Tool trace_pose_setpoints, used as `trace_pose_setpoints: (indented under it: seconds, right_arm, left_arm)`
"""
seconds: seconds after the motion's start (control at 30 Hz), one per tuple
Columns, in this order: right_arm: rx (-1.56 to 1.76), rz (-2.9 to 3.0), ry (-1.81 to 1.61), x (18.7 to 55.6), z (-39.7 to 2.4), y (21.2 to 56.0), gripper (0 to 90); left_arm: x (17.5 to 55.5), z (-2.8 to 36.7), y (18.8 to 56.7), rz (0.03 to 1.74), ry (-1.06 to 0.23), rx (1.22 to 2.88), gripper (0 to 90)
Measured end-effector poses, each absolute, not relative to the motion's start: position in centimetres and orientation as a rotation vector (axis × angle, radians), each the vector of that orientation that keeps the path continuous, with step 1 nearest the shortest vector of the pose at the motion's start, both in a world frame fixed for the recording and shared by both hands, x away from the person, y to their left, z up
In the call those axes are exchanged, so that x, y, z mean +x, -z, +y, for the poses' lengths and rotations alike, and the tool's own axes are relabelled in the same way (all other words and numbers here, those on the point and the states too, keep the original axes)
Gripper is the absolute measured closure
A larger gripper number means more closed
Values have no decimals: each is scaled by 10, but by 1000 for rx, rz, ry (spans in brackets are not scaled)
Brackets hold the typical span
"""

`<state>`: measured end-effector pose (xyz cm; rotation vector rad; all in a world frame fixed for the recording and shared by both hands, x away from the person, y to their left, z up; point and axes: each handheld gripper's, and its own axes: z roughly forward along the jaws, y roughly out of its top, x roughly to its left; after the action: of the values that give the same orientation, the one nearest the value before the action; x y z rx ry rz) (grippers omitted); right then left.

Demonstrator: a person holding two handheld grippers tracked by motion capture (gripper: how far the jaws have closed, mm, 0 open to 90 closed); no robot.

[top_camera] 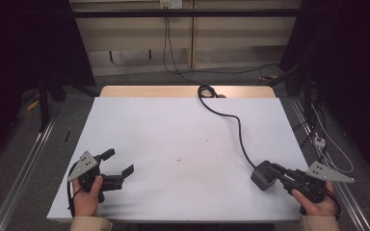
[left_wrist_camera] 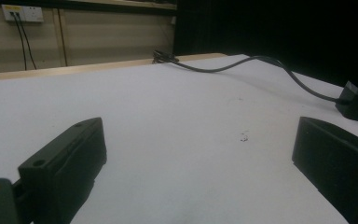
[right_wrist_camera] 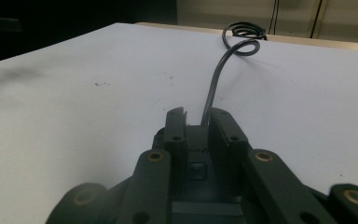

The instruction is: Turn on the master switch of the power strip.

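The right gripper (top_camera: 272, 169) sits at the near right corner of the white table (top_camera: 173, 144), its jaws either side of a dark grey power adapter block (top_camera: 263, 175); in the right gripper view the pads (right_wrist_camera: 175, 126) lie against the block's sides, pinching it. The adapter's black cable (top_camera: 236, 130) runs from the block across the table to a coil at the far edge. The left gripper (top_camera: 118, 163) rests near the near left corner, jaws spread wide with nothing between them.
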<state>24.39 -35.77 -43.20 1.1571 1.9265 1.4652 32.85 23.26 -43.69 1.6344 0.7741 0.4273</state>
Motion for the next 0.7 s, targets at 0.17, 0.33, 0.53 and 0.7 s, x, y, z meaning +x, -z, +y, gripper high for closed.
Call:
trace_pose_setpoints:
  seconds: [0.17, 0.33, 0.53, 0.7]
  right_arm:
    - [1150, 1934, -1471, 245, -357, 432, 787]
    - [1159, 1926, -1482, 245, -357, 431, 749]
    - [1178, 1918, -1488, 246, -357, 430, 662]
    - [1195, 1907, -1490, 246, -356, 430, 617]
  left_arm:
    - [329, 233, 437, 776, -428, 1634, 26]
    - [329, 232, 437, 773, -428, 1635, 26]
    - [329, 232, 437, 775, -427, 1634, 26]
    - [329, 232, 437, 776, -426, 1636, 26]
